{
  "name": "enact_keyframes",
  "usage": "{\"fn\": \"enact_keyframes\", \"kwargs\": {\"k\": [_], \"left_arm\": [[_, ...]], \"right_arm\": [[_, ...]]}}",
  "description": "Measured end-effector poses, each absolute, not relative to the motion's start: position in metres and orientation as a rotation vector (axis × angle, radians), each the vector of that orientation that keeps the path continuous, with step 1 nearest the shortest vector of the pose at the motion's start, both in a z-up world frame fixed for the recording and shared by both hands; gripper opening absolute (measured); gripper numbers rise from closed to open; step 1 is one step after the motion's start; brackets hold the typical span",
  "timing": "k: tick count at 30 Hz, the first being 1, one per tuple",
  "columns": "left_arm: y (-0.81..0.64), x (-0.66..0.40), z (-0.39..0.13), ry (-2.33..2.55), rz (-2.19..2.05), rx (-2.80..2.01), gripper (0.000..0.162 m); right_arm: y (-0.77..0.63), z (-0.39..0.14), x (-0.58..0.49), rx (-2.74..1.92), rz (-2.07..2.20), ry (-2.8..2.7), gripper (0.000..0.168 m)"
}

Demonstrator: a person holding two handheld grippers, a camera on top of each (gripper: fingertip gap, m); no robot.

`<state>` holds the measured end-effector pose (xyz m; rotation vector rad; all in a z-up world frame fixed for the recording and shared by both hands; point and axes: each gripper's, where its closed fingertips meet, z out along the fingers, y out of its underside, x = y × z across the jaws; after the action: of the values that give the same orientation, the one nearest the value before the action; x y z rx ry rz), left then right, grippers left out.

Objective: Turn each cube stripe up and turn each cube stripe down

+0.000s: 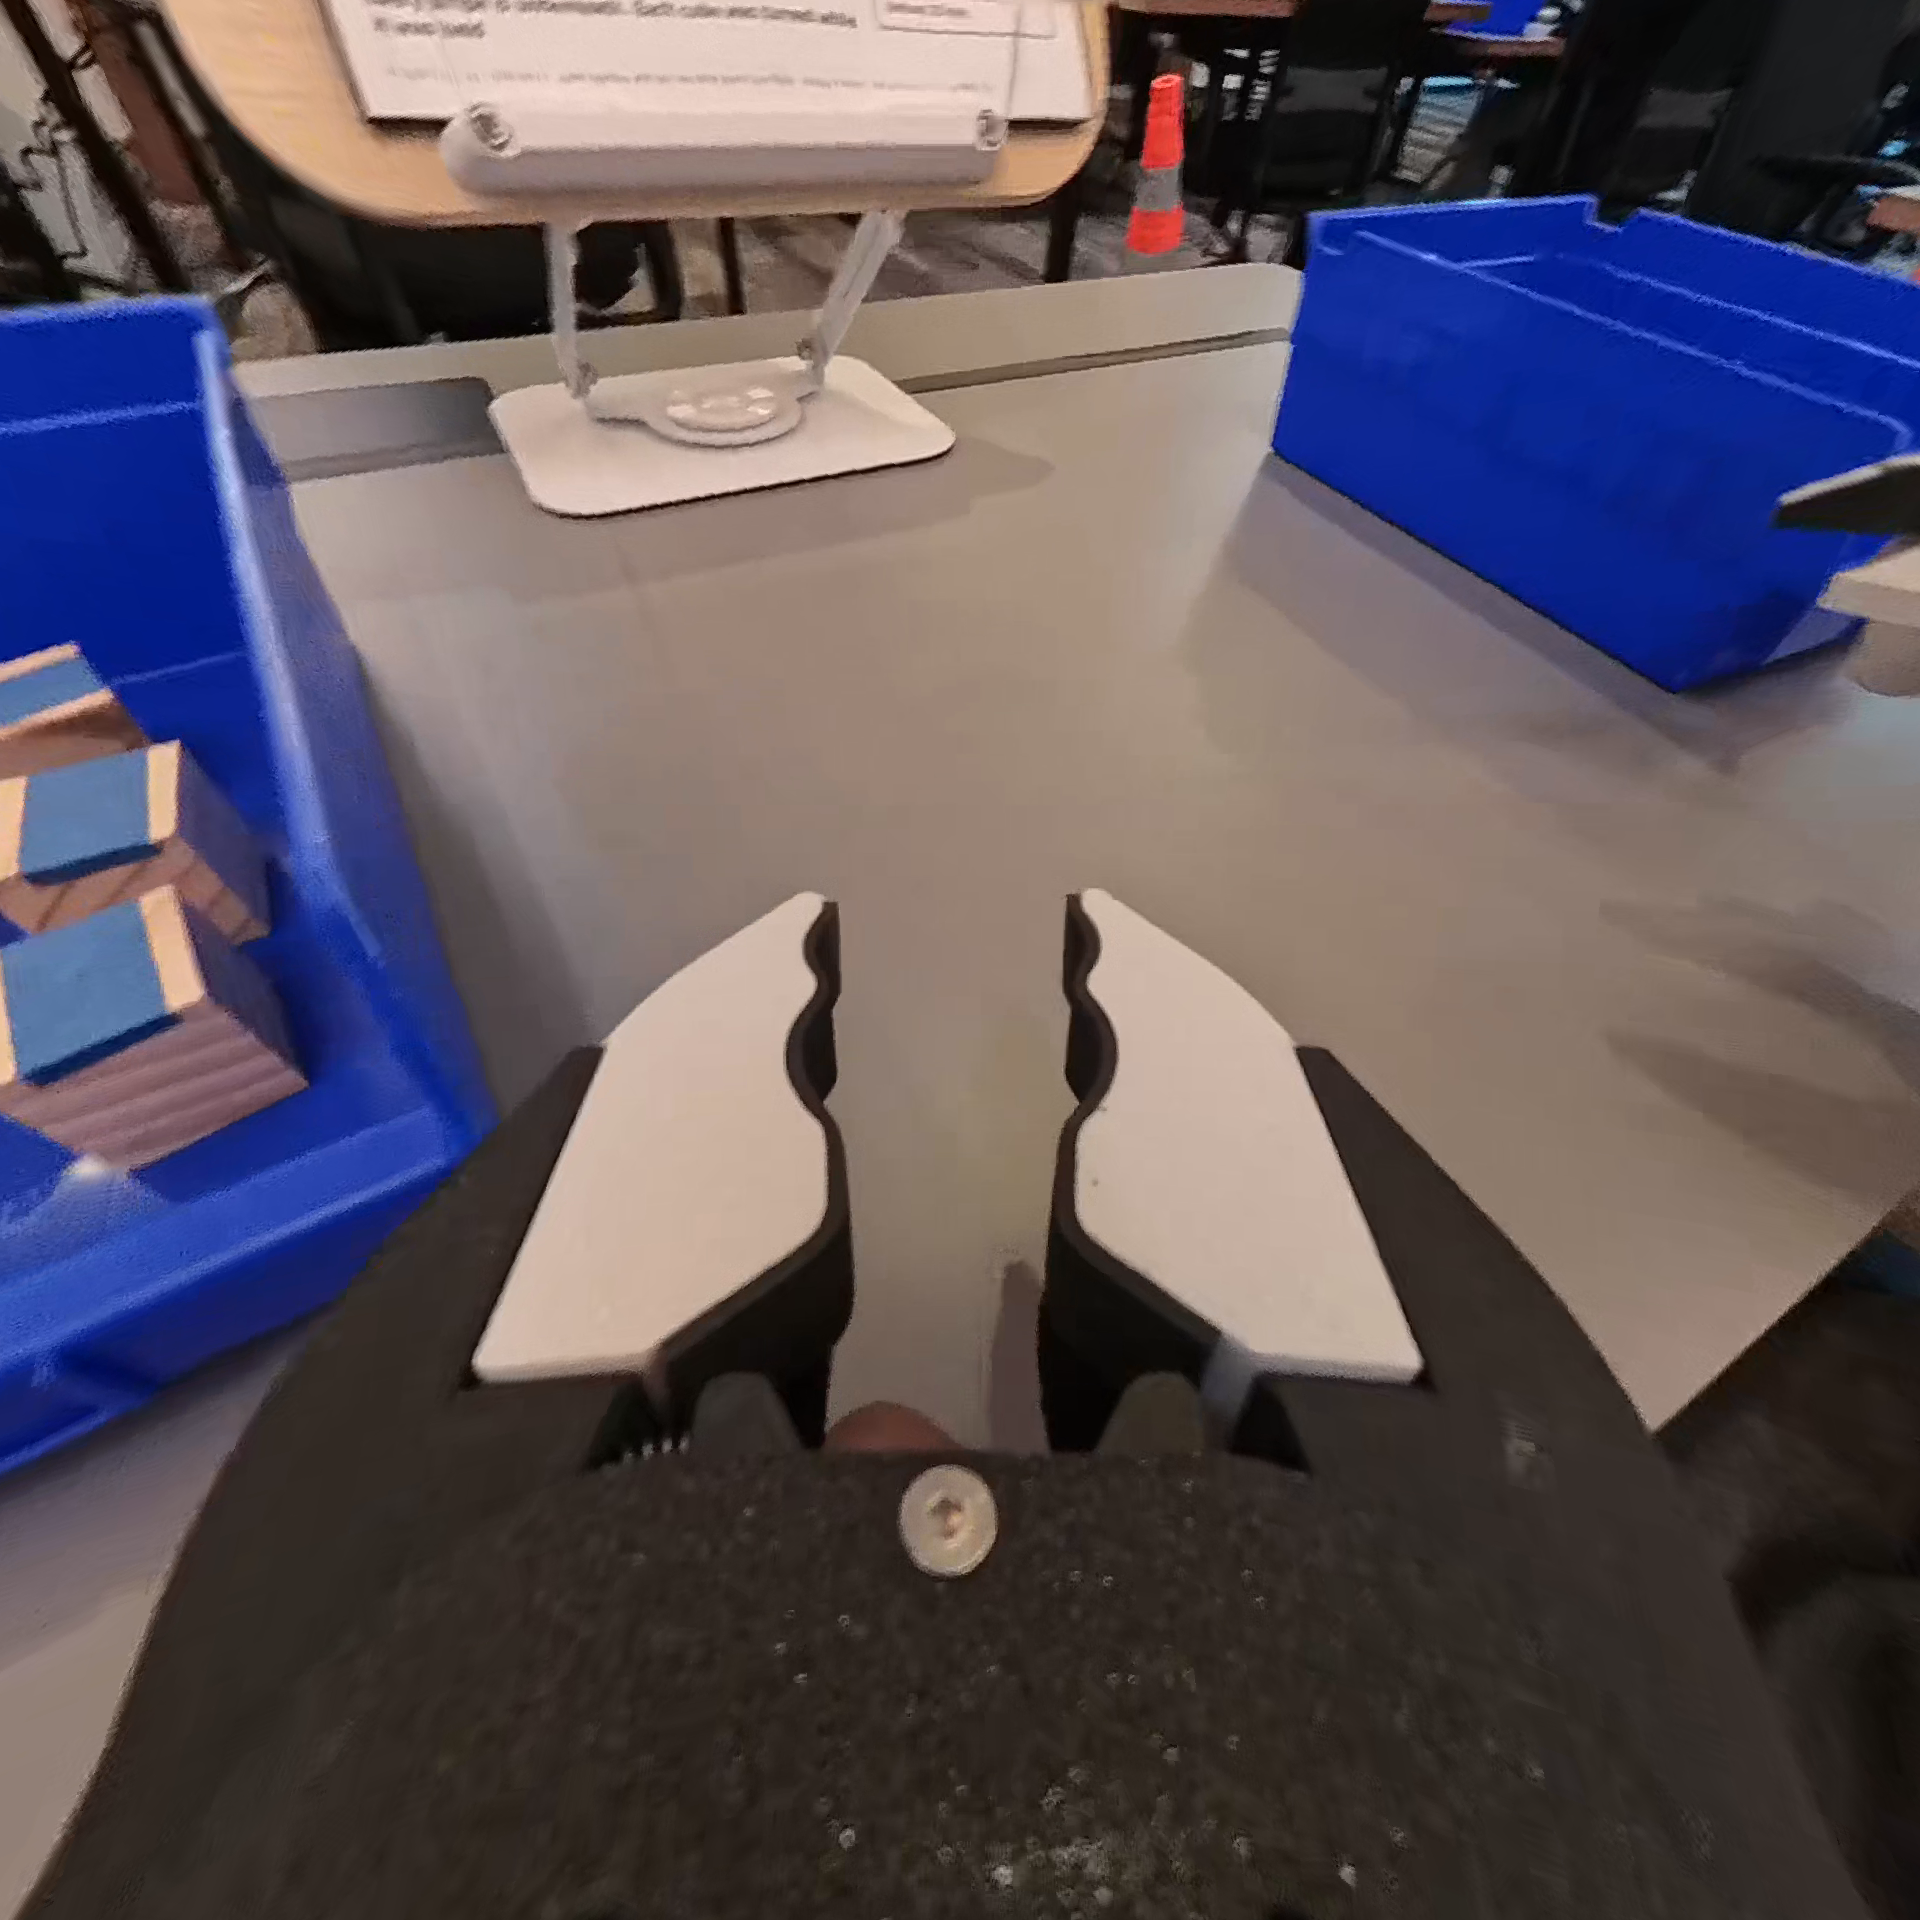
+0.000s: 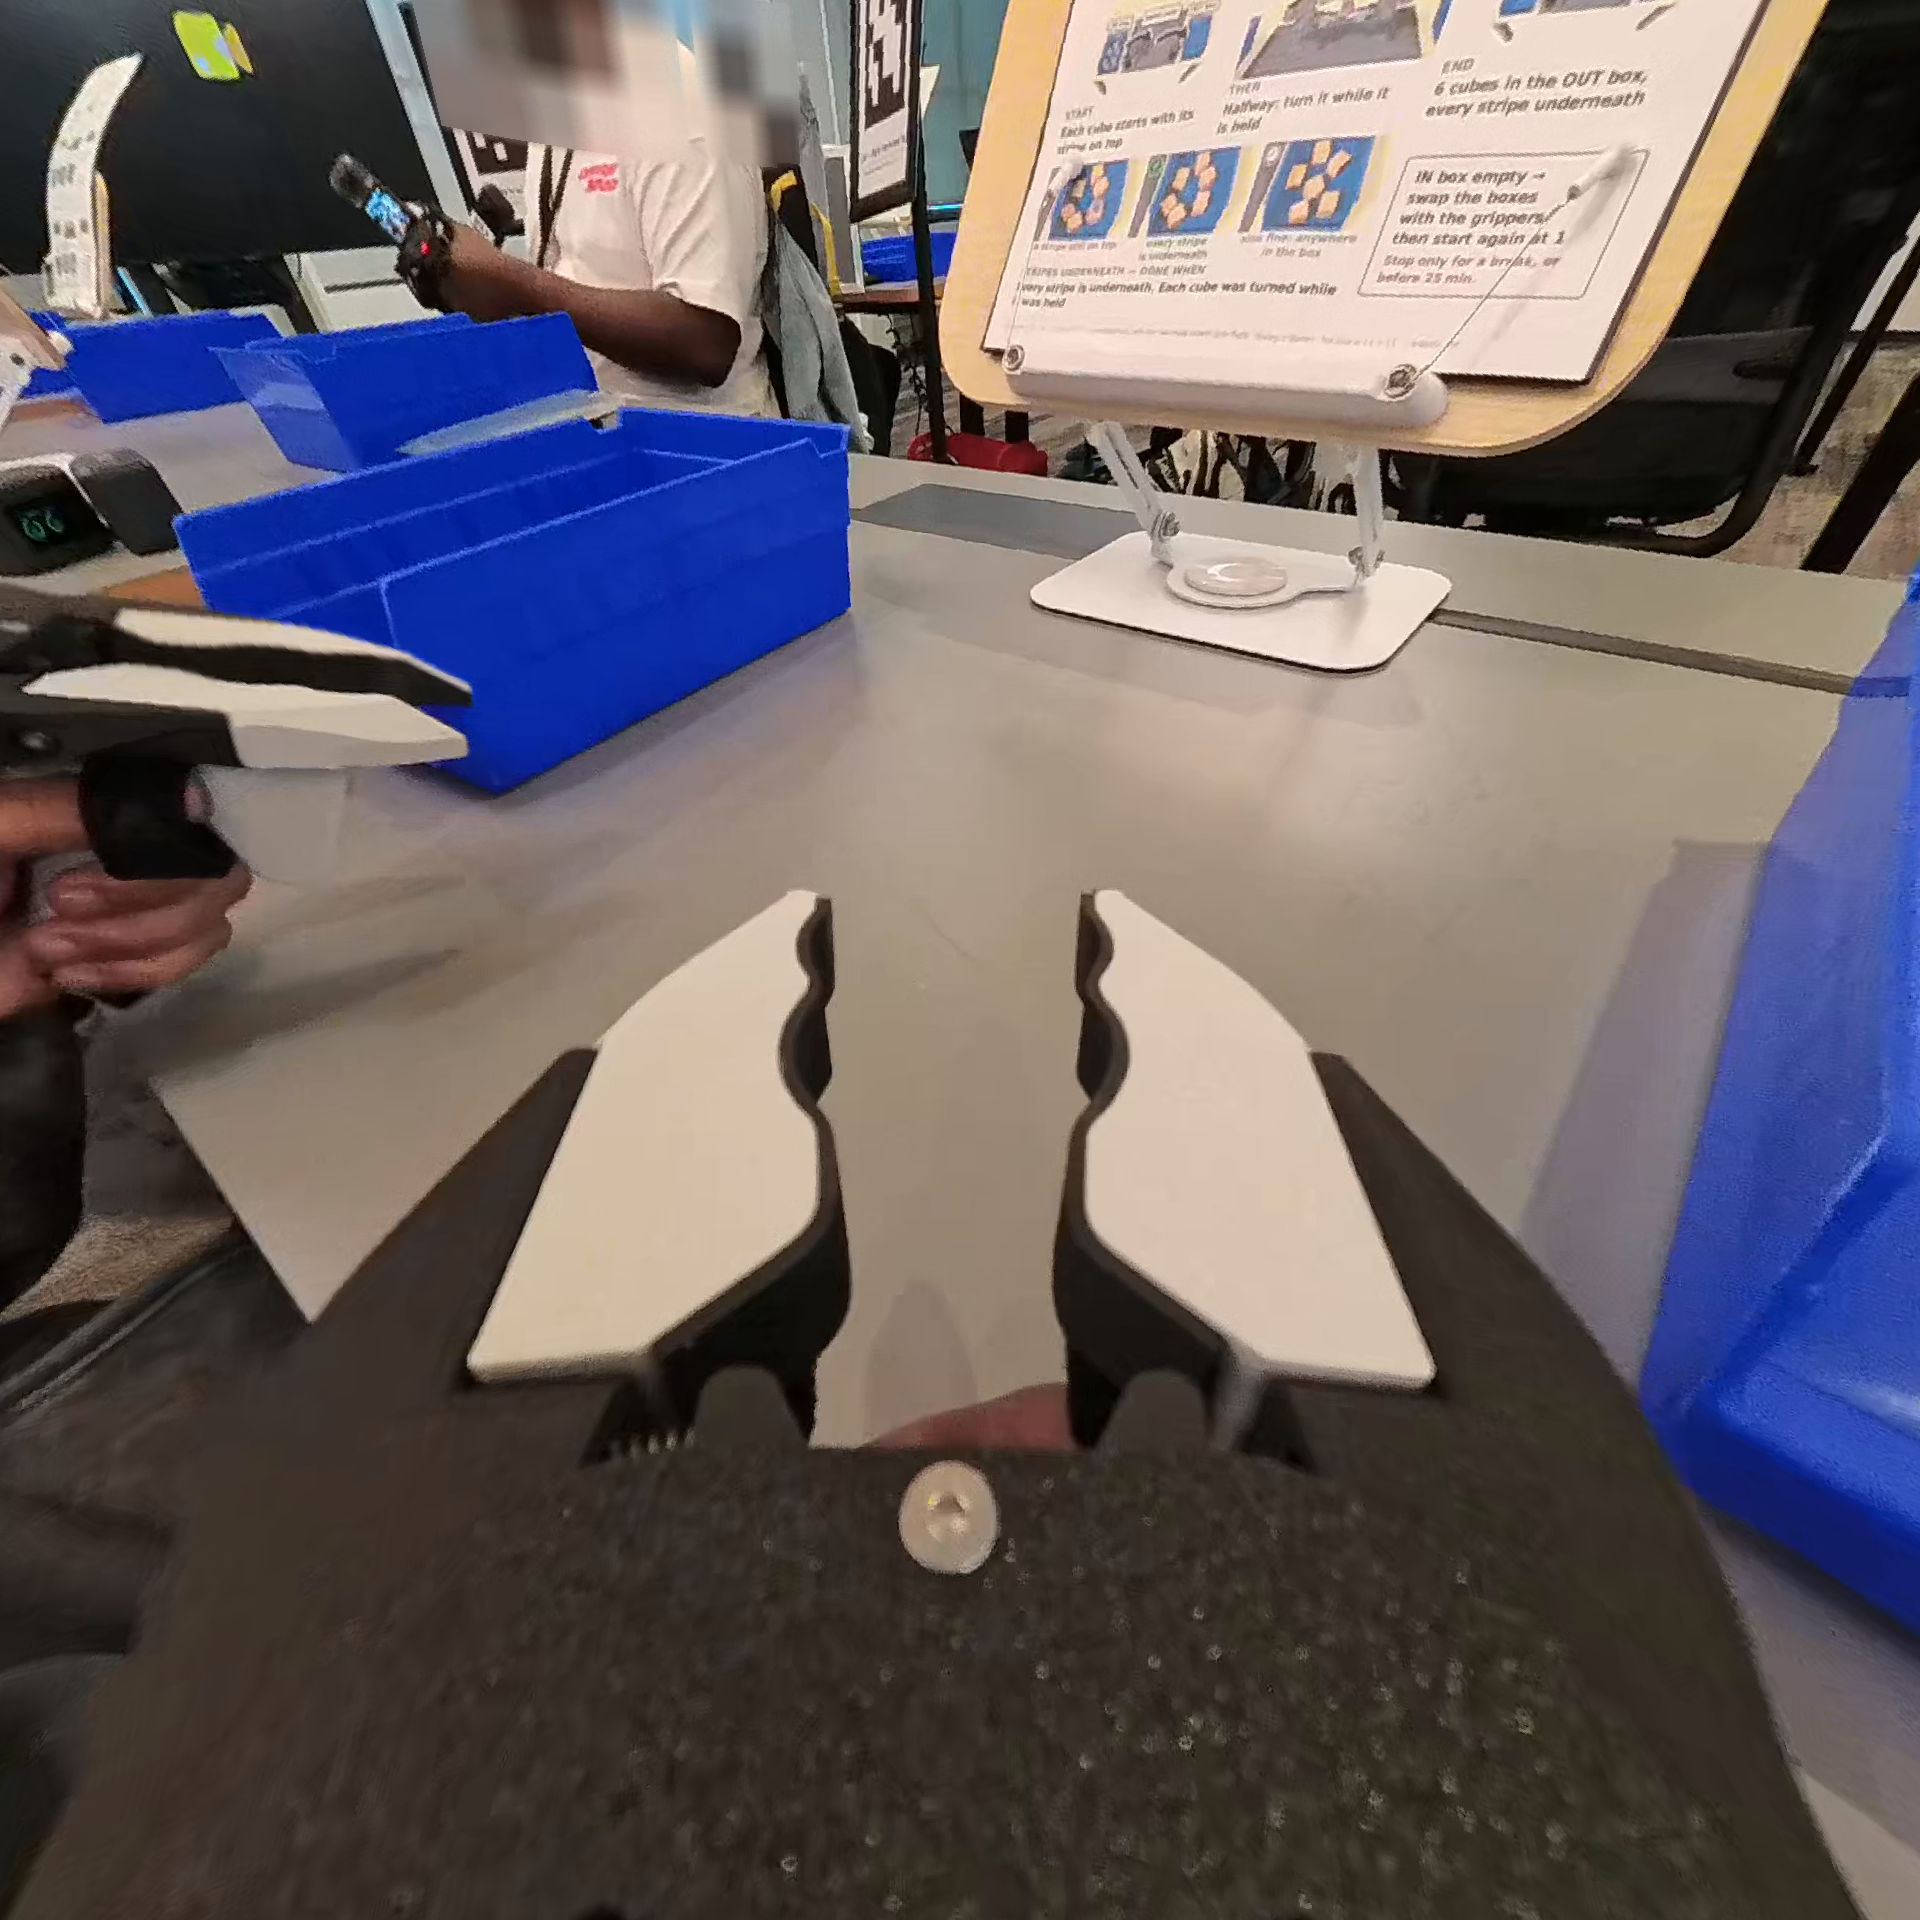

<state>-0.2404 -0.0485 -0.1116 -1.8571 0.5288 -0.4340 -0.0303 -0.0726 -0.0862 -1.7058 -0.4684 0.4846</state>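
We find the left gripper [image 1: 951, 914] and the right gripper [image 2: 954, 914] above the grey counter [image 1: 1039, 727], jaws apart and holding nothing. The wooden cubes [image 1: 94, 904], blue stripes up, sit in the left blue bin [image 1: 343, 831]; the far-right blue bin [image 1: 1558, 468] stands well apart.

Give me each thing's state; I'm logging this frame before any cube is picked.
Left gripper: open, empty, over the table.
Right gripper: open, empty.
Cubes: in the left bin, blue stripes up.
Left bin: holds cubes.
Right bin: no cubes visible.
Stand: upright, holding a sheet.
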Motion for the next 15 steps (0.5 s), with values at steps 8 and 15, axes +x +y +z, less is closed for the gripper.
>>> {"fn": "enact_keyframes", "kwargs": {"k": [8, 15], "left_arm": [[-0.084, -0.257, -0.064, 0.911, -0.563, -1.792, 0.048], [-0.019, -0.369, -0.064, 1.445, -0.108, -2.063, 0.059]], "right_arm": [[-0.076, -0.084, -0.032, -1.658, 0.412, -0.572, 0.043], [-0.08, -0.087, -0.047, -1.682, 0.531, -0.608, 0.043]]}}
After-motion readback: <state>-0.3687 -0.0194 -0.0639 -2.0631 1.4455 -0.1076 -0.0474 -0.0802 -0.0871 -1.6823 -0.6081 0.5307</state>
